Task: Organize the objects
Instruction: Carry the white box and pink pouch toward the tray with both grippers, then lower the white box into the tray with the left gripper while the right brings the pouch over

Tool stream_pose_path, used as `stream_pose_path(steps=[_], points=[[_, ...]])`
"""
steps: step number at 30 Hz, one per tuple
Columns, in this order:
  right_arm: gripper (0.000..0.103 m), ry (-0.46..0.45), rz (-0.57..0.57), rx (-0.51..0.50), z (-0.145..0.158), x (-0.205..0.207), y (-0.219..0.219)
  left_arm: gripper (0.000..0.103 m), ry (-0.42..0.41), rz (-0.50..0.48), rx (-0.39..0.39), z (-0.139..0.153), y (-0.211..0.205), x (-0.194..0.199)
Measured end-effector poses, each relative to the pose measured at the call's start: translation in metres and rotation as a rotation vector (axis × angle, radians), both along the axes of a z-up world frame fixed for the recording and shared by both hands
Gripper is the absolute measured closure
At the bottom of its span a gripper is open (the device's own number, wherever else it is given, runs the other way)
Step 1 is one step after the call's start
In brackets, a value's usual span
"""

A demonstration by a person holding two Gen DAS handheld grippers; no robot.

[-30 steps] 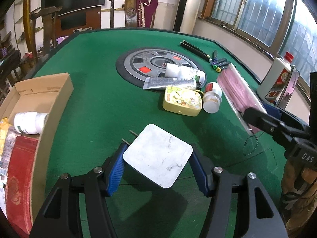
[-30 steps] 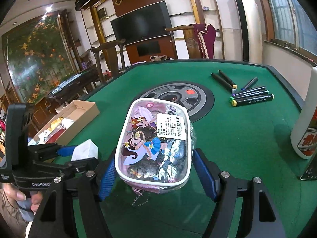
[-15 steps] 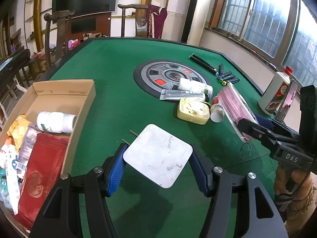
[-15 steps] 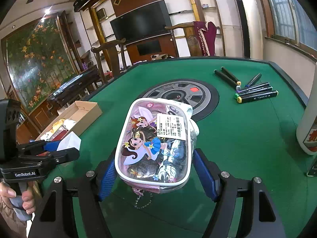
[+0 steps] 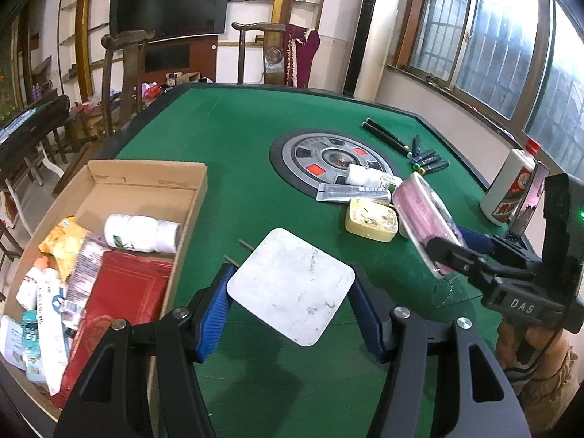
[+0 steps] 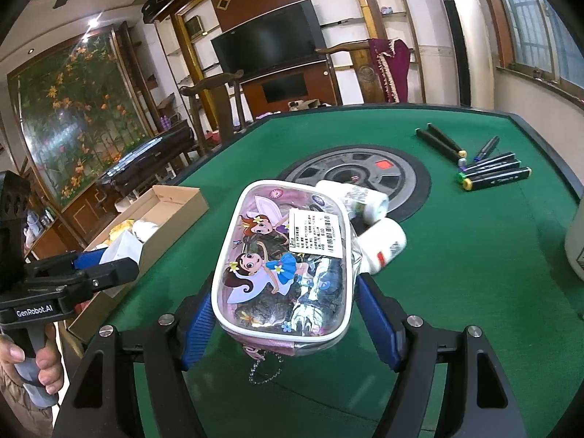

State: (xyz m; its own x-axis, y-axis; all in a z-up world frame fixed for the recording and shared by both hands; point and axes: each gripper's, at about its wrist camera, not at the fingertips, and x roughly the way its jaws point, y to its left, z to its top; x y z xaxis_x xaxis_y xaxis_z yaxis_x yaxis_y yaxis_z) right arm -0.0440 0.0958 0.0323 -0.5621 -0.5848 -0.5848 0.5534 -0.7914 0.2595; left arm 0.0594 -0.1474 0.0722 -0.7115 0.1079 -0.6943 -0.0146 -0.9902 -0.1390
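left claw (image 5: 290, 301) clamped on flat white rounded-square piece (image 5: 290, 286), held above green felt worktop (image 5: 233, 153) beside open cardboard box (image 5: 146, 197) with white bottle (image 5: 140, 233) inside. right claw (image 6: 288, 323) gripping clear cartoon-printed pencil pouch (image 6: 284, 261), lifted over worktop, bead chain (image 6: 264, 368) dangling below.

Green felt table (image 5: 255, 153) w/ grey-black disc (image 5: 328, 157), red squares, at centre. Pouch (image 6: 284, 262): clear, white trim, cartoon fairy print, pink sides. Plain white square pad (image 5: 292, 284). Yellow tin (image 5: 372, 219). Brown box (image 5: 146, 182) at left edge holds a red packet (image 5: 120, 292).
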Motion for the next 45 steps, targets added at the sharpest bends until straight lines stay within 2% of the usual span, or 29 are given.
stream_pose_path(steps=[15, 24, 38, 45], points=[[0.026, -0.013, 0.040, -0.007, -0.003, 0.004, -0.011, 0.042, 0.026, 0.089, 0.004, 0.013, -0.042, 0.009], [0.026, -0.021, 0.051, -0.006, -0.005, 0.005, -0.015, 0.042, 0.039, 0.185, 0.015, 0.022, -0.082, 0.026], [0.026, -0.021, 0.067, -0.001, -0.006, 0.008, -0.023, 0.042, 0.061, 0.321, -0.031, 0.042, -0.134, 0.055], [0.026, -0.028, 0.089, 0.013, -0.006, 0.010, -0.032, 0.042, 0.039, 0.316, -0.043, 0.045, -0.145, 0.051]])
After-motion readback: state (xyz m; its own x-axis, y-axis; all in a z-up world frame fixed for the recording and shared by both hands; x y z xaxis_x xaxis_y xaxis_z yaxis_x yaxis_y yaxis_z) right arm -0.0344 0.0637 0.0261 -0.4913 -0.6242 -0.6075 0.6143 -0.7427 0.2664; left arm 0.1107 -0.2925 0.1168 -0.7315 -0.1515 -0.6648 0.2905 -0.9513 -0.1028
